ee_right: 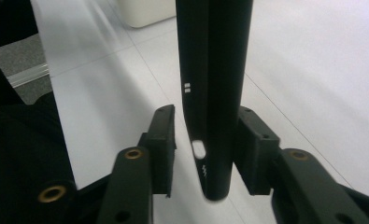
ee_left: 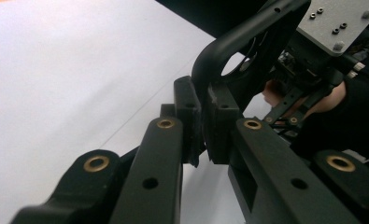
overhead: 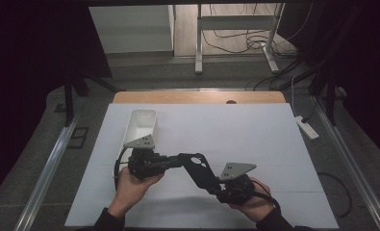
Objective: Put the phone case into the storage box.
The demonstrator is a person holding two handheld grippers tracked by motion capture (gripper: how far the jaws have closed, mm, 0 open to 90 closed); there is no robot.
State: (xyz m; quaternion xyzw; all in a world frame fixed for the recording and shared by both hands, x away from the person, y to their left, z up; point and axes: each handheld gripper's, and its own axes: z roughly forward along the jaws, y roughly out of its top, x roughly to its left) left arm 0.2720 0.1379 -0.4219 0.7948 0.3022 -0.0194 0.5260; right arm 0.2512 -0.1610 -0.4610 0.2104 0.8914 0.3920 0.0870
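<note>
I had the black phone case (overhead: 196, 169) held above the white sheet (overhead: 255, 139), between the two grippers. My left gripper (ee_left: 202, 133) pinched one end edge tight; the right gripper (ee_right: 205, 149) had its jaws spread, one pad off the case's side, the other close against it. I judged this a handover to the left; next I needed to draw the right clear, then carry the case toward the white tray (overhead: 142, 126)

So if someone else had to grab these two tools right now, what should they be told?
Left gripper: shut on one edge of the black phone case.
Right gripper: jaws either side of the case's other end, left pad clear of it, so open.
White tray: on the table beyond the left hand.
Done: case lifted, left grip firm.
Left: probably move it on; unclear where.
</note>
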